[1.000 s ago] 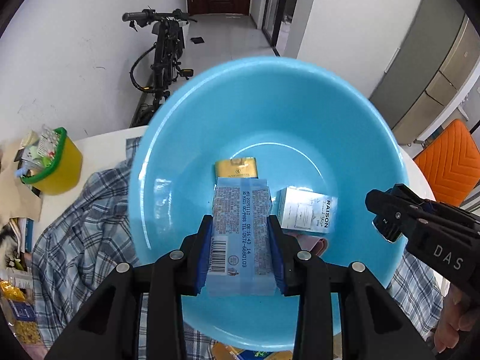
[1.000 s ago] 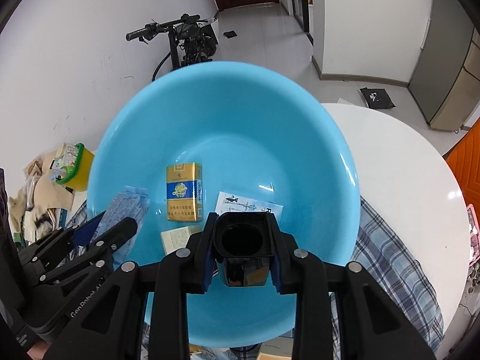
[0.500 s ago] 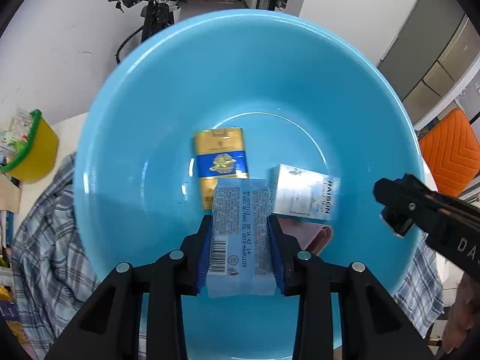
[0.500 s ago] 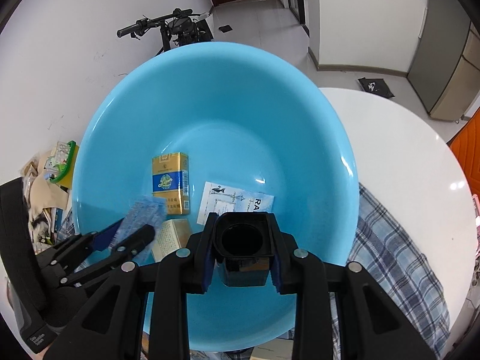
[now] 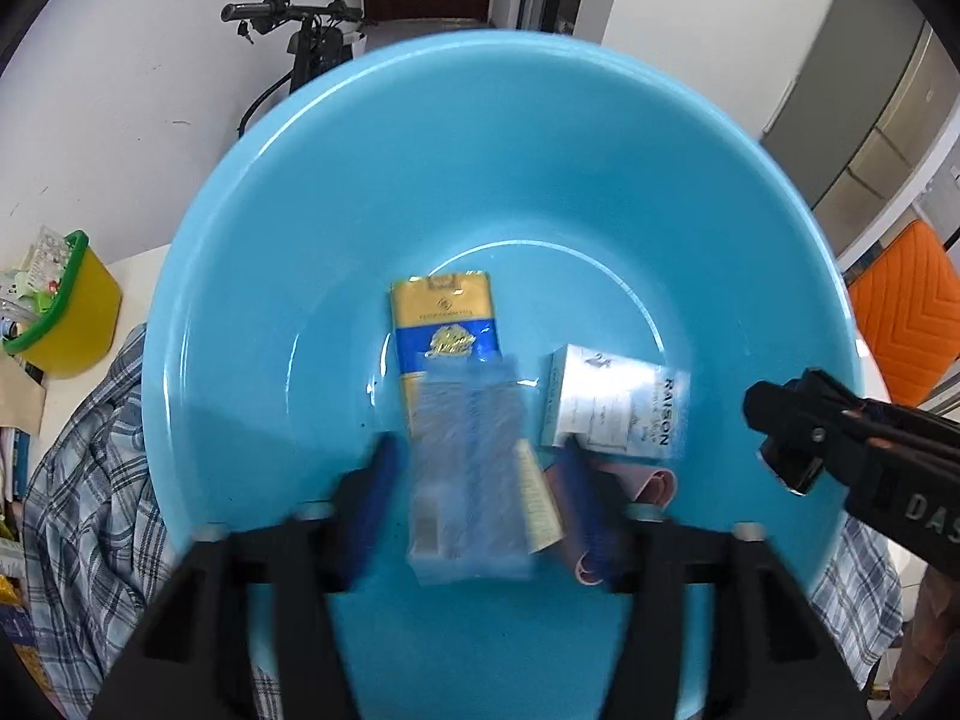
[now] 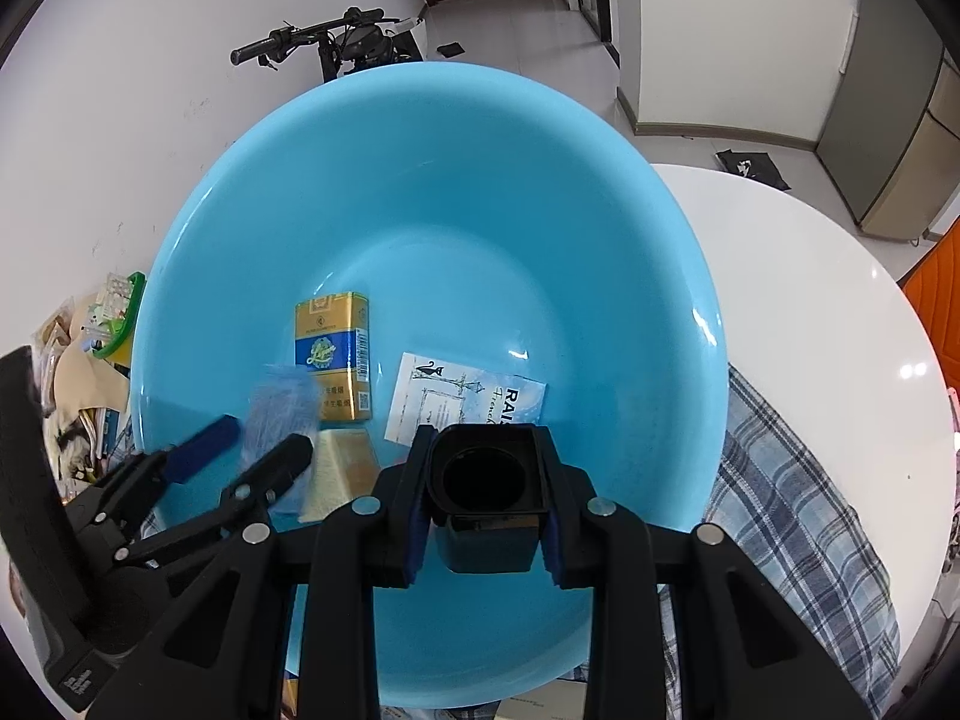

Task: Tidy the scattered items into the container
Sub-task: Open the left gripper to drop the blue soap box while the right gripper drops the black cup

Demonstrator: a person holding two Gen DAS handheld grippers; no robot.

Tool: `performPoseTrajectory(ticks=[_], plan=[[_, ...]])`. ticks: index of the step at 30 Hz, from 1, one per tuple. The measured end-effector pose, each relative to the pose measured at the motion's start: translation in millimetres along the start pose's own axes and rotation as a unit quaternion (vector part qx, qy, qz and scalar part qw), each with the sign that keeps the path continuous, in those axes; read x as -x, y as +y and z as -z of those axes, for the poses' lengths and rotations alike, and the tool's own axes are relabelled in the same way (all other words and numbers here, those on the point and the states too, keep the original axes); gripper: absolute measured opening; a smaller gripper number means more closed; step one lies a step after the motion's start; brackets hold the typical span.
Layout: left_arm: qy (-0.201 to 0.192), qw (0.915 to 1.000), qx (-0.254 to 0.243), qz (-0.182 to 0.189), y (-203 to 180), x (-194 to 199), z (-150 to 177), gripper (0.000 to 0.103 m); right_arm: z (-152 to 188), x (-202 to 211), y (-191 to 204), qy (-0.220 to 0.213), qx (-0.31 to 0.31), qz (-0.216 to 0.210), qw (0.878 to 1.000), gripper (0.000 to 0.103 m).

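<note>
Over the blue basin (image 6: 420,192) we see: left gripper (image 5: 477,495) spread wide, blurred blue packet (image 5: 468,468) loose between | right gripper (image 6: 485,510) clamping black box (image 6: 486,504)

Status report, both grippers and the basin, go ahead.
Left gripper open, blue packet dropping free. Right gripper shut on black box. Both over basin; nothing blocking.

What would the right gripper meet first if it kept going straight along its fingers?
Probably the white RAISON box, lying just beyond the black square cup held in the right gripper, on the floor of the blue basin. Depth is hard to judge; the cup would touch first.
</note>
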State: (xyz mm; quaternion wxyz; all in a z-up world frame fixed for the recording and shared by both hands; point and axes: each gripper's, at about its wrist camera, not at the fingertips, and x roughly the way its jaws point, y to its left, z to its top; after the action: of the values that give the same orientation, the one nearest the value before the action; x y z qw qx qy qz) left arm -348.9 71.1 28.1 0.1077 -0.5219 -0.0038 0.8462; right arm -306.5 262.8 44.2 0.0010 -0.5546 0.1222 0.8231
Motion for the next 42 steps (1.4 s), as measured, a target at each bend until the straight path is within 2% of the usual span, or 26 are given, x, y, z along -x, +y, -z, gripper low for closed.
performPoseTrajectory(ticks=[2,6,18,24,30,36,42], plan=[[-0.01,0.9999,-0.01,0.006,-2,5,1,0.071,0,1,-1,-0.001,0.0,0.0,1.0,0.028],[-0.01,0.9998,-0.017,-0.008,-4,10,0,0.071,2,1,-1,0.001,-0.001,-0.003,1.0,0.028],[-0.035,0.9989,0.015,-0.027,26,44,-2,0.071,22,-11,6,0.026,0.044,-0.016,0.999,0.028],[-0.04,0.9981,0.046,-0.005,41,56,0,0.071,28,-18,22,0.034,0.061,-0.026,0.997,0.028],[-0.045,0.9981,0.036,-0.019,43,62,-1,0.071,36,-28,43,0.057,0.096,-0.012,0.994,0.028],[-0.042,0.9985,0.031,-0.017,41,56,3,0.071,39,-31,44,0.062,0.101,-0.004,0.993,0.028],[-0.046,0.9983,0.008,-0.035,35,56,4,0.071,44,-33,41,0.065,0.108,0.013,0.992,0.028]])
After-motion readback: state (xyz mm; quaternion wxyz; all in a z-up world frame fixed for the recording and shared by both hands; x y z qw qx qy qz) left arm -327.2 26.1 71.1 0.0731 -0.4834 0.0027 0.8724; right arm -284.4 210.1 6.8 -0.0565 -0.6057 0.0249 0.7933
